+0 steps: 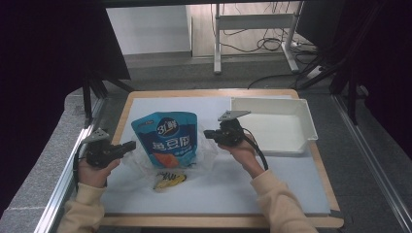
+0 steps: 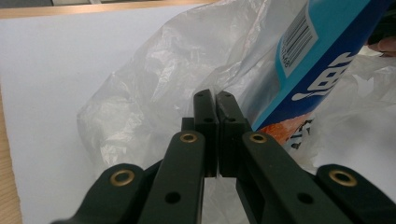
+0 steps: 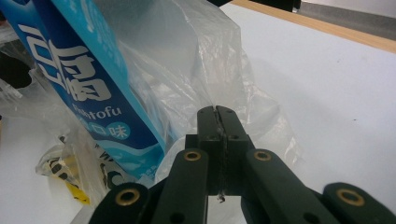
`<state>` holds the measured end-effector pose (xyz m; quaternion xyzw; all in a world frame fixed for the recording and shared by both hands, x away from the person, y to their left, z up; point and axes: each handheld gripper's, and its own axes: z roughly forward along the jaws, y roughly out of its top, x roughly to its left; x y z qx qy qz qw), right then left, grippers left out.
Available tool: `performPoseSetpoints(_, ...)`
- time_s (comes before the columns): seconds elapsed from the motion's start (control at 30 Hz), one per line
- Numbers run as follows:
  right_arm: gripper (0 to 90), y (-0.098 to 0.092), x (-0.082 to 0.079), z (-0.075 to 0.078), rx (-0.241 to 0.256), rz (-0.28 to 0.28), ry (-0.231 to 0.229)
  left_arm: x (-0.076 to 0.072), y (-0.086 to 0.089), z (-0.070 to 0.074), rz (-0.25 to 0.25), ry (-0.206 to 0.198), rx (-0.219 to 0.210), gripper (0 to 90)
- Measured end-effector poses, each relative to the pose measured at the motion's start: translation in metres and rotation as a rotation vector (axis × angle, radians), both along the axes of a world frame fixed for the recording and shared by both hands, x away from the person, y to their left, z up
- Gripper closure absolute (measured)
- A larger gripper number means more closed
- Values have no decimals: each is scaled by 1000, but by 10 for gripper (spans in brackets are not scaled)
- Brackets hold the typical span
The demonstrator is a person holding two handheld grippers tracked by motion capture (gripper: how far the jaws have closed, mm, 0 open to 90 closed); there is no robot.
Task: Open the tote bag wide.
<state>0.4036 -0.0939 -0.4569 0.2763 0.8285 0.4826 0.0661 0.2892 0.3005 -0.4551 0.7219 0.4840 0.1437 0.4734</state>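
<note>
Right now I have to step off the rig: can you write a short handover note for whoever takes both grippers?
Left gripper: shut on the plastic bag, at its left side.
Right gripper: shut on the bag's right side.
The blue pouch stands partly inside the bag, top sticking out. A small yellow packet lies at the bag's near edge. White tray sits far right.
Done: both sides of the bag gripped.
Left: probably getting the pouch fully in or out; I can't tell which.

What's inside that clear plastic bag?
The clear plastic bag holds a tall blue snack pouch, upright and sticking out the top. A small yellow-and-black packet lies at its base; crumpled film hides anything more.
</note>
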Motion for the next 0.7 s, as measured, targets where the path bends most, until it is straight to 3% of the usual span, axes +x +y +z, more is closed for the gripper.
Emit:
performPoseSetpoints(0.33,891,0,-7,6,-18,-22,-70,1,2,-2,11,-14,0,892)
performPoseSetpoints(0.7,891,9,-9,-17,-134,-111,-117,16,-3,-26,31,35,30,893)
